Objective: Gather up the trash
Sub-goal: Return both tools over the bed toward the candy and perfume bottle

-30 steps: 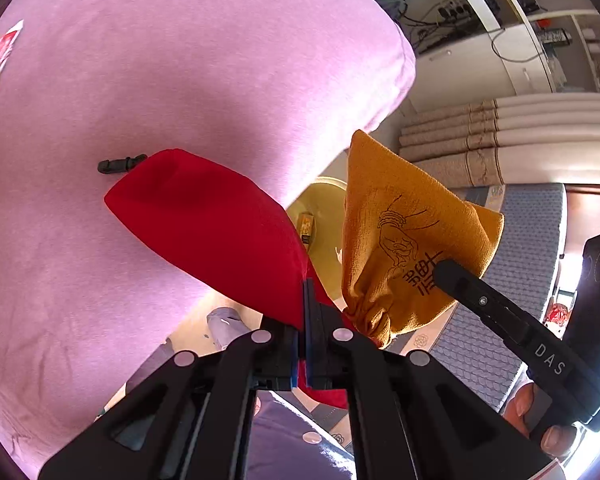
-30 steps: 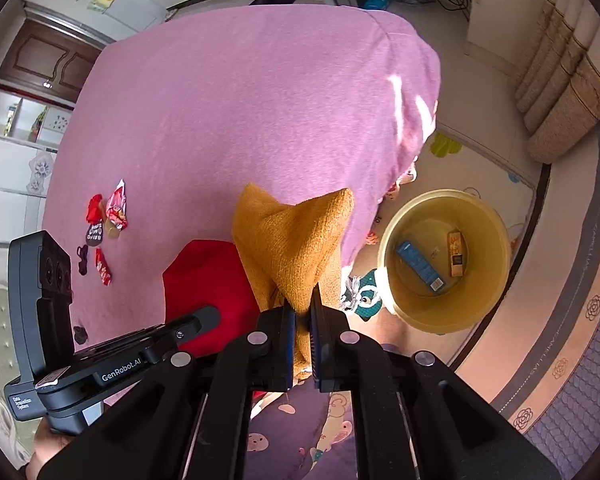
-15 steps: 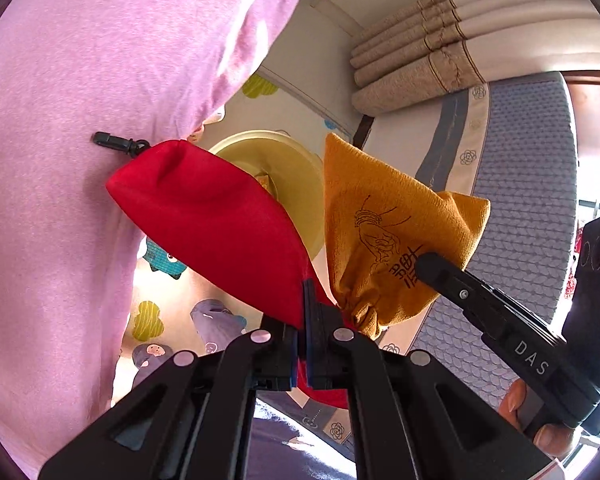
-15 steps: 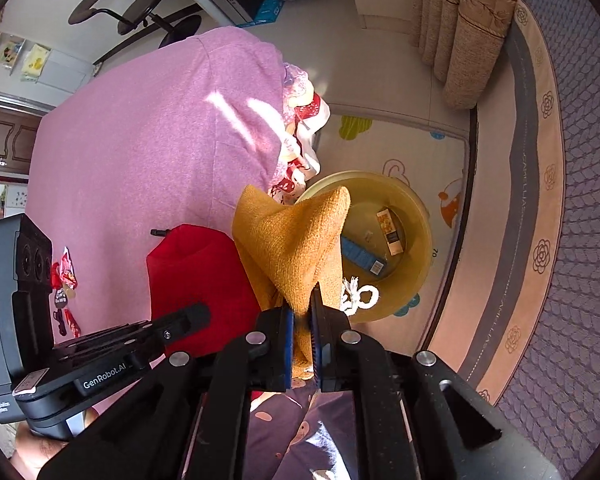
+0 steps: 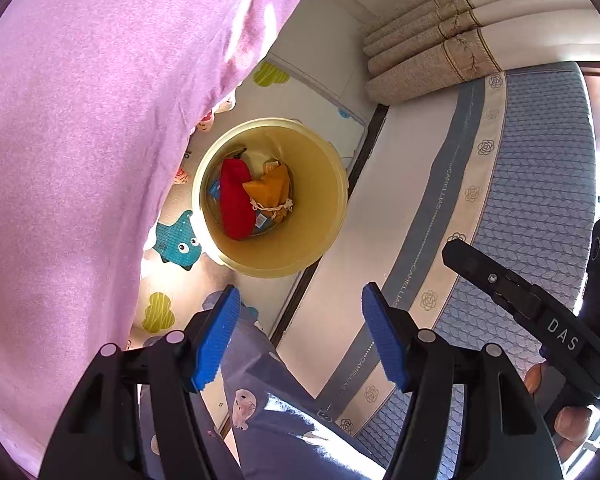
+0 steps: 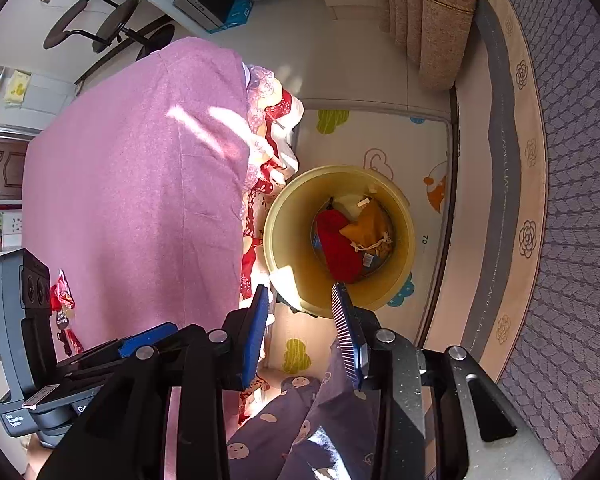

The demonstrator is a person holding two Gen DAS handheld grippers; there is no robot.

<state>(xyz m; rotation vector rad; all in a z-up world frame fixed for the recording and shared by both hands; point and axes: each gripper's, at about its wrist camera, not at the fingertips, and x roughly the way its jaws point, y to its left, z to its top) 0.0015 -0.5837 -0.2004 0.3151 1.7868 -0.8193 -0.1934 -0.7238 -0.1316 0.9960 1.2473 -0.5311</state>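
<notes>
Both grippers are seen with jaws spread wide and nothing between them. The left gripper (image 5: 298,332) is held above the floor at the lower centre of its frame, and the right gripper (image 6: 300,332) likewise, just below the bucket's near rim in its own view.

The red pouch (image 5: 236,202) and the orange drawstring pouch (image 5: 272,190) lie inside the yellow bucket (image 5: 320,236), touching one another, on top of a blue-labelled packet only partly seen. More trash is judged to remain: red snack wrappers (image 6: 62,300) lie on the purple bed cover (image 6: 140,184) at the left edge of the right wrist frame, near the body of the left gripper.

The likely risk is judged to lie in the swing towards those wrappers: thin foil lying flat on soft fabric may be pinched together with the cover, or may slip from the pads. The bucket could also be knocked, since it stands close to the bed's edge and the hanging patterned sheet (image 6: 268,148).

Open room is seen over the play mat (image 5: 284,92) above the bucket in the left wrist frame and over the broad bed surface; the gap between bed and bucket is narrow.
</notes>
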